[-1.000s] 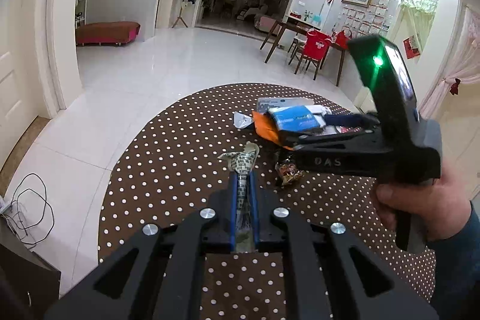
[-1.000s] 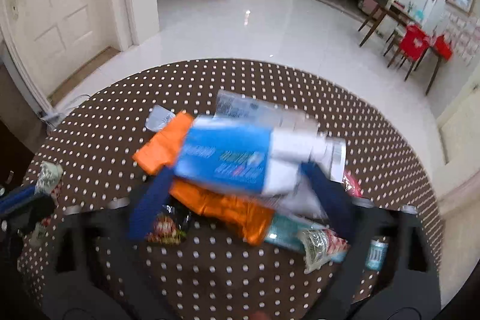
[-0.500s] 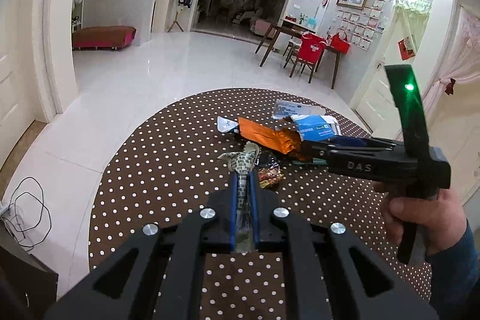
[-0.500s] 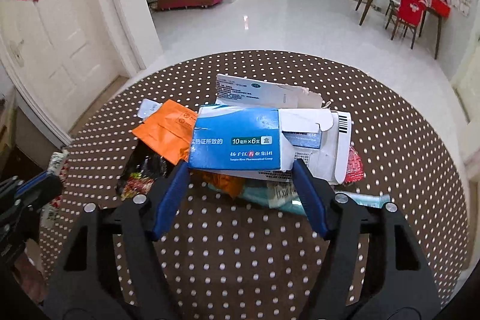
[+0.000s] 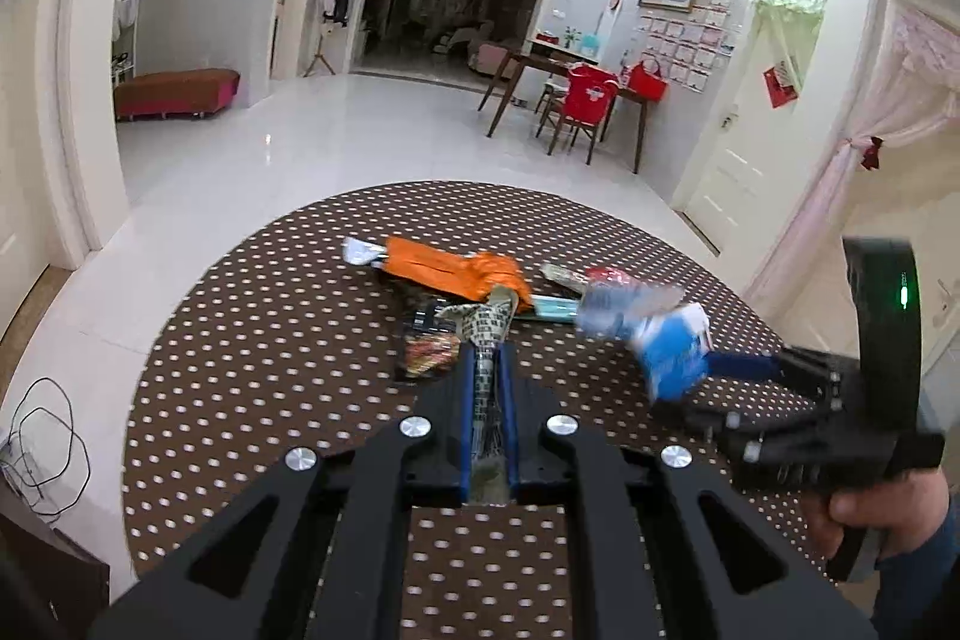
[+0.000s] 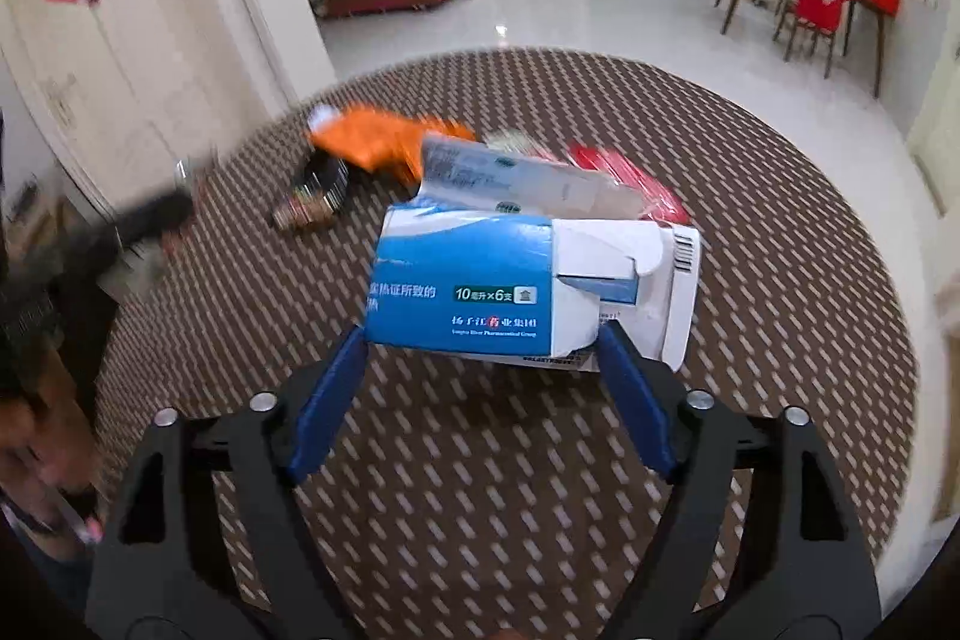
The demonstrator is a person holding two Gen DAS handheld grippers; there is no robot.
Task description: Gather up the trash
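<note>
Blue-and-white medicine box [image 6: 528, 292] sits between the right gripper's [image 6: 480, 346] two blue fingers [image 6: 327, 400], long axis running left-right across the jaw gap, so the fingers bracket its short ends. Jaws wide, spread about the box's length; the tips meet its near edge. Looks lifted clear of the polka-dot table [image 6: 780, 220], so probably held, but actual clamping can't be confirmed; view is motion-blurred. In the left wrist view the same box [image 5: 675, 346] hangs at the right gripper's [image 5: 696, 370] tip, right of the pile.

A second, paler carton [image 6: 510, 178] lies just behind it; whether it's attached or caught up with it, can't tell. A red packet [image 6: 630, 178] is far right of that.

Left gripper [image 5: 487, 358] jaws nearly closed, pinching a patterned wrapper [image 5: 480, 334] that runs lengthwise along the fingers, pointing away.

Rest of the trash on the table: orange wrapper [image 5: 450, 268] at far left, dark snack packet [image 5: 426, 346] just left of the left gripper's tips. The left gripper is nearer both, but it's full. No bin visible in either view.
</note>
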